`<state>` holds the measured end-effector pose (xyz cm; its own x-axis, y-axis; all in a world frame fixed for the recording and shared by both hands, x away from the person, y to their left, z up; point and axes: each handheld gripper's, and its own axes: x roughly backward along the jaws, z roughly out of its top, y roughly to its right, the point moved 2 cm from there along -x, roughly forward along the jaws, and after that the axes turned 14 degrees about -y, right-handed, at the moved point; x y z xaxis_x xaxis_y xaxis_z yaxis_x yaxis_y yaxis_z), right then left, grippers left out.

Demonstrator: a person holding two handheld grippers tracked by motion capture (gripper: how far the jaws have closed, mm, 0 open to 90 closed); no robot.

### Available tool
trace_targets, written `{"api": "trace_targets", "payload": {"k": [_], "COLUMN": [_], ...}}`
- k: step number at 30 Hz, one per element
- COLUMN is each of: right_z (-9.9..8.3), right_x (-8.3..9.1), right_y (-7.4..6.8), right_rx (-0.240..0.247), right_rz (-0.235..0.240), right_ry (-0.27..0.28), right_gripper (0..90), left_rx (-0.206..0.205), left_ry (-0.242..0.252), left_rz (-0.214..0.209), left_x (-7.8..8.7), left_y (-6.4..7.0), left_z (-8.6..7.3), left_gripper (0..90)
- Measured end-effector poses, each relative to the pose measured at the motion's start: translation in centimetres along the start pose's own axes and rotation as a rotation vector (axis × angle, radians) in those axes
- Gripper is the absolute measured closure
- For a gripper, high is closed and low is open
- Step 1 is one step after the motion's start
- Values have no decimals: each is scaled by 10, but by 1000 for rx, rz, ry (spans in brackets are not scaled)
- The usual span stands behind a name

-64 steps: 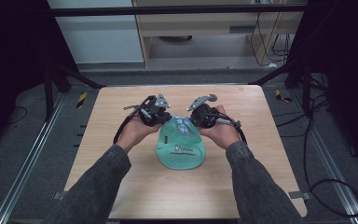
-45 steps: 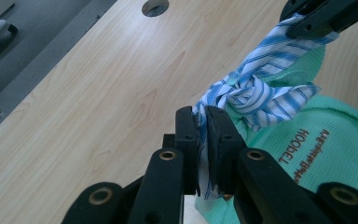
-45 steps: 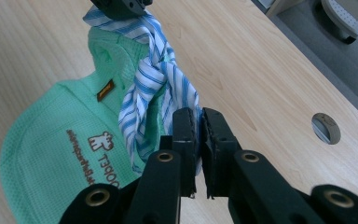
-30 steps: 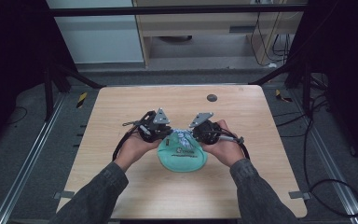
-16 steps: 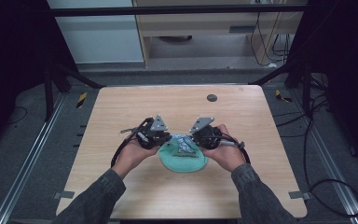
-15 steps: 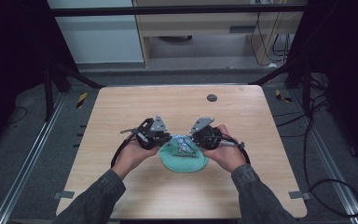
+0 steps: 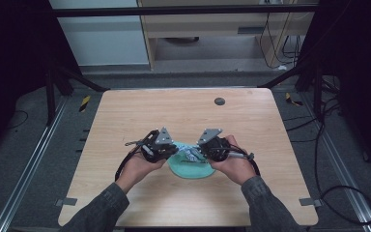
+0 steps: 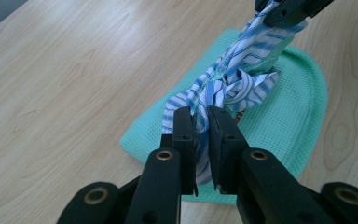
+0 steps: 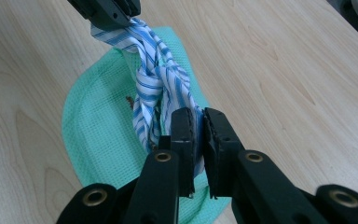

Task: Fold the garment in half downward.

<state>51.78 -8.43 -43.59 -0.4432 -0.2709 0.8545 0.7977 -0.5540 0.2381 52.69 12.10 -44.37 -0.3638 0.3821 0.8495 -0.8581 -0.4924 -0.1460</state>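
A blue-and-white striped cloth (image 8: 228, 84) is twisted into a knot above a green waffle-weave cloth (image 8: 289, 121) lying flat on the table. My left gripper (image 8: 202, 116) is shut on one end of the striped cloth (image 7: 189, 153). My right gripper (image 9: 196, 119) is shut on the other end, with the knot (image 9: 156, 86) stretched between the two. In the high view the left gripper (image 7: 174, 151) and right gripper (image 7: 202, 152) face each other over the green cloth (image 7: 191, 169), near the table's middle front.
The wooden table (image 7: 125, 116) has a small dark round disc (image 7: 219, 101) near its far edge. Metal frame rails and cables lie on the floor around the table. Both forearms in grey sleeves come in from the bottom.
Both grippers have drawn toward the person with the cloths, away from the table's far side. The green cloth now lies flatter and lower between the hands.
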Motion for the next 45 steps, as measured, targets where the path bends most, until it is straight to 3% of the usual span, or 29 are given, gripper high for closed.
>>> {"api": "trace_targets", "payload": {"k": [38,41,45], "right_z": [-18,-20,-23], "right_x": [-4,-5,-6], "right_y": [-22,-24,-26], "right_rx": [22,18,17], "right_rz": [22,27,29], "right_ry": [-21,-15,-19], "right_gripper": [826,826,831], "left_rx": [-11,-15,-6], "left_ry": [18,24,33], "left_rz": [-38,-18,0], "left_x": [-8,-8,-9], "left_y": [16,18,20], "left_z": [-21,-23,-28], "left_gripper": [807,760,615]}}
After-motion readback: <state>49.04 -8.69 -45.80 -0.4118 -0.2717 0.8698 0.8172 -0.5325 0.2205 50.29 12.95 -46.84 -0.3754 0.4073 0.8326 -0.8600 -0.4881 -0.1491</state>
